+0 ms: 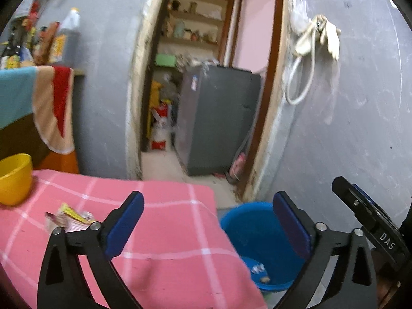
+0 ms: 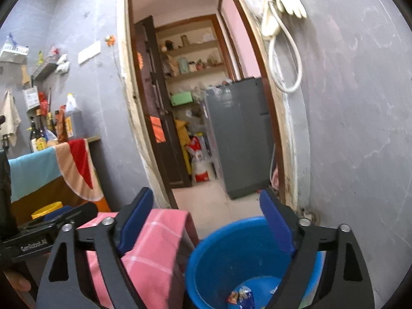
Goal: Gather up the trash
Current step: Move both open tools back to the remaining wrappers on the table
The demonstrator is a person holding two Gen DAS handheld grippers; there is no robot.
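Note:
A blue bucket [image 1: 247, 234] [image 2: 231, 255] stands on the floor beside a table under a pink checked cloth [image 1: 159, 231] [image 2: 152, 252]. Inside the bucket lie wrappers [image 1: 258, 270] [image 2: 240, 297]. A crumpled yellow and pink wrapper [image 1: 70, 219] rests on the cloth, left of my left gripper [image 1: 208, 224]. That gripper is open and empty, spanning the table's corner and the bucket. My right gripper [image 2: 208, 219] is open and empty above the bucket's rim. The other gripper's body [image 1: 370, 221] shows at the right edge of the left wrist view.
A yellow bowl [image 1: 14, 177] sits on the table's far left. Behind is a counter with bottles [image 2: 51, 126] and a draped towel [image 1: 54, 108]. An open doorway [image 2: 200, 128] leads to a grey fridge [image 1: 219, 118]. White gloves and a cable [image 2: 280, 25] hang on the grey wall.

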